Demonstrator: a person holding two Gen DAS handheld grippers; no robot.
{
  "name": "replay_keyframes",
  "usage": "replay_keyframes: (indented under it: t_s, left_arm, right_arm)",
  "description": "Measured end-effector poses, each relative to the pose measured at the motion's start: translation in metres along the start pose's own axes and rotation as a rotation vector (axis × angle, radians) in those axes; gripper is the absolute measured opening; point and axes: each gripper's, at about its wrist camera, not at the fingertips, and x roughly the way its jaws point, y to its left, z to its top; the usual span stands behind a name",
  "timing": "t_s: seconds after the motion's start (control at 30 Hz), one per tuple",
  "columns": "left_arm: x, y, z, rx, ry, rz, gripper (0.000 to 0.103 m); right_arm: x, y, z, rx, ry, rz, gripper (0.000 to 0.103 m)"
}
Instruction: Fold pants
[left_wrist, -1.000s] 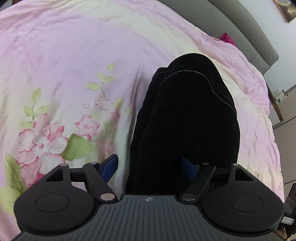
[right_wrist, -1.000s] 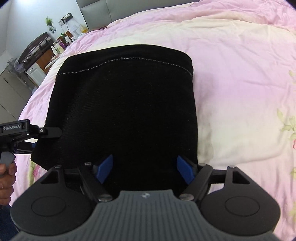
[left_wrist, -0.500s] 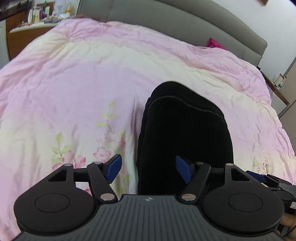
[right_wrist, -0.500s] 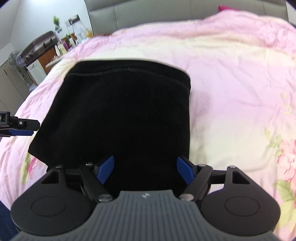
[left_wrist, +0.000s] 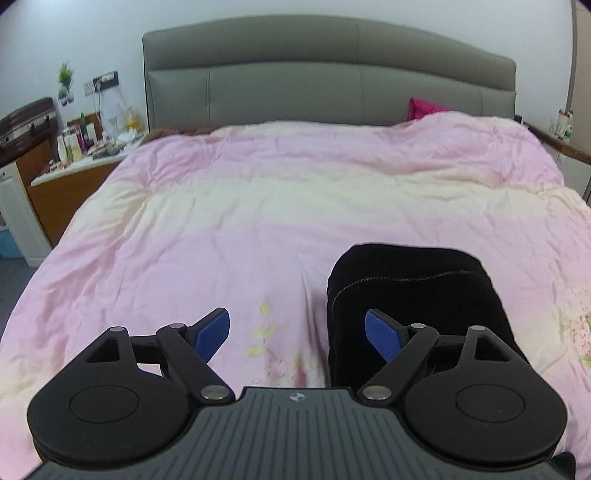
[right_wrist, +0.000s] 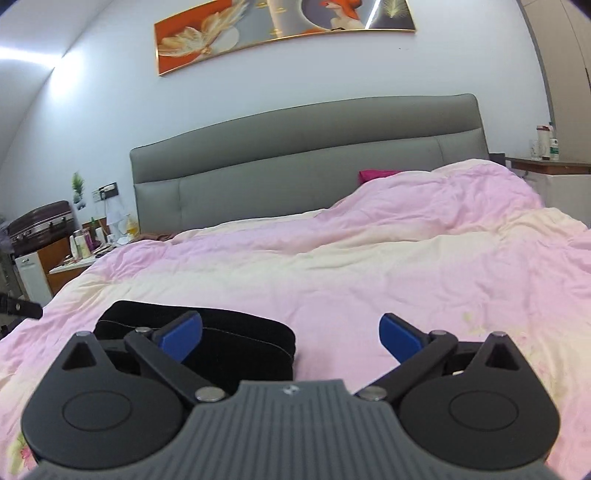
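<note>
The black pants (left_wrist: 417, 291) lie folded into a compact rectangle on the pink floral bedspread (left_wrist: 258, 206). In the left wrist view they sit at lower right, behind the right fingertip. My left gripper (left_wrist: 297, 330) is open and empty, raised above the bed, left of the pants. In the right wrist view the pants (right_wrist: 240, 343) lie at lower left, partly behind the left fingertip. My right gripper (right_wrist: 290, 338) is open and empty, raised above the bedspread (right_wrist: 369, 277), right of the pants.
A grey padded headboard (left_wrist: 325, 77) stands at the far end, with a magenta pillow (left_wrist: 424, 107) beside it. A cluttered nightstand (left_wrist: 74, 155) stands to the left of the bed. A shelf with bottles (right_wrist: 546, 155) is at the right. A painting (right_wrist: 284, 29) hangs above.
Both grippers have lifted and tilted up away from the folded pants, so the pants now sit lower and smaller in both views and the headboard and wall have come into sight.
</note>
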Motion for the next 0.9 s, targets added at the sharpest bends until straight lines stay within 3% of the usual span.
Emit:
replay_keyframes:
  t_s: [0.13, 0.23, 0.33, 0.5, 0.7, 0.8, 0.9]
  left_arm:
    - [0.014, 0.008, -0.01, -0.024, 0.025, -0.06, 0.097]
    - [0.025, 0.012, -0.006, -0.061, 0.053, -0.143, 0.097]
    - [0.04, 0.017, 0.005, -0.078, 0.074, -0.218, 0.097]
    - [0.073, 0.019, 0.014, -0.097, 0.147, -0.329, 0.085]
    - [0.115, 0.012, 0.008, -0.147, 0.241, -0.429, 0.08]
    - [0.132, 0.012, 0.006, -0.184, 0.265, -0.467, 0.085]
    - [0.144, 0.018, 0.007, -0.252, 0.289, -0.517, 0.087]
  right_arm:
    - [0.004, -0.01, -0.001, 0.069, 0.042, -0.011, 0.098]
    - [0.006, -0.008, -0.007, 0.052, 0.072, 0.009, 0.098]
    - [0.02, 0.002, -0.01, 0.05, 0.121, 0.078, 0.098]
    - [0.06, 0.002, 0.01, 0.083, 0.231, 0.193, 0.098]
    - [0.137, -0.037, 0.014, 0.326, 0.428, 0.269, 0.098]
    - [0.172, -0.056, 0.001, 0.422, 0.501, 0.272, 0.098]
    - [0.207, -0.068, -0.02, 0.545, 0.581, 0.345, 0.098]
